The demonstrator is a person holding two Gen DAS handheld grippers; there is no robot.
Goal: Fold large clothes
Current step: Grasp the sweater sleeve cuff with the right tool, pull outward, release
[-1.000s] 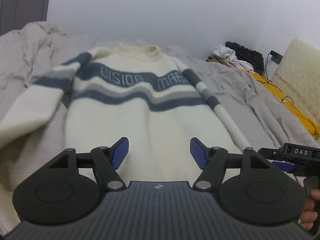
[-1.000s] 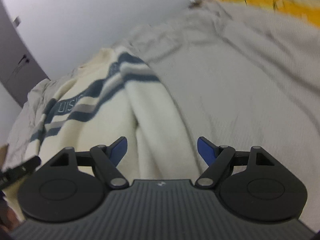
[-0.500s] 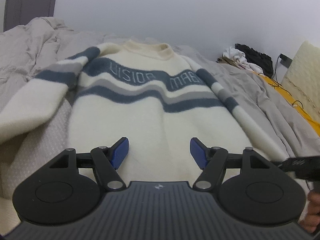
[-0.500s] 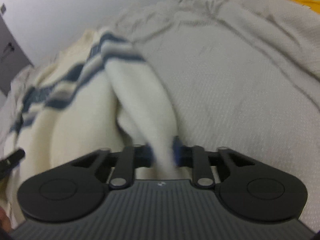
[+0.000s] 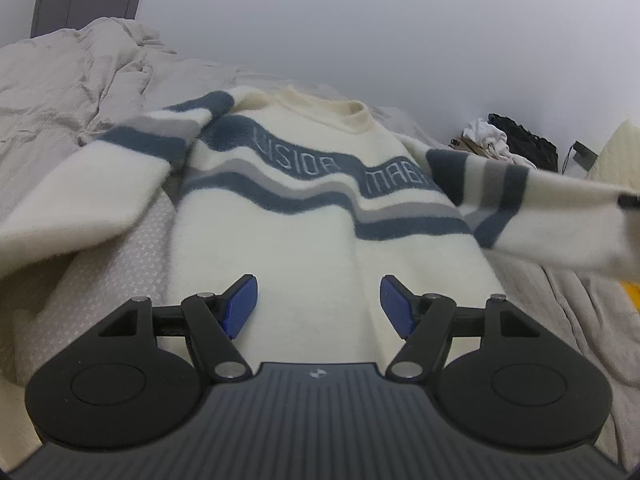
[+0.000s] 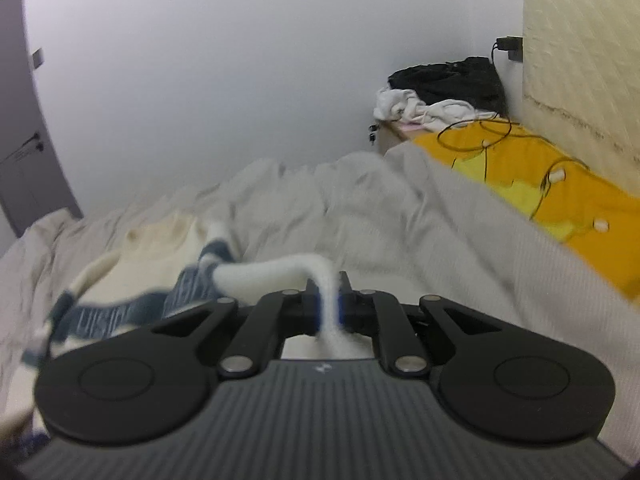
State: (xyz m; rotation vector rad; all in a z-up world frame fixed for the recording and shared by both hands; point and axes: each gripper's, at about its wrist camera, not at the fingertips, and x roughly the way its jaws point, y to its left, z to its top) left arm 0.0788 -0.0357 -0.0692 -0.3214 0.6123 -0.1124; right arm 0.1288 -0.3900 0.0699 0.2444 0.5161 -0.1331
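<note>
The left wrist cam sits low right over the hem end of the sweater (image 5: 304, 216), looking up its length toward the collar and the white wall (image 5: 400, 20), with its own left gripper (image 5: 318, 304) filling the bottom of the shot. The right wrist cam rides off to the right side, skimming across the grey bedding (image 6: 420, 216) toward the far corner. Both views catch that clothes pile (image 5: 516, 144) (image 6: 440, 92) in the corner, plus the sweater's striped chest.
</note>
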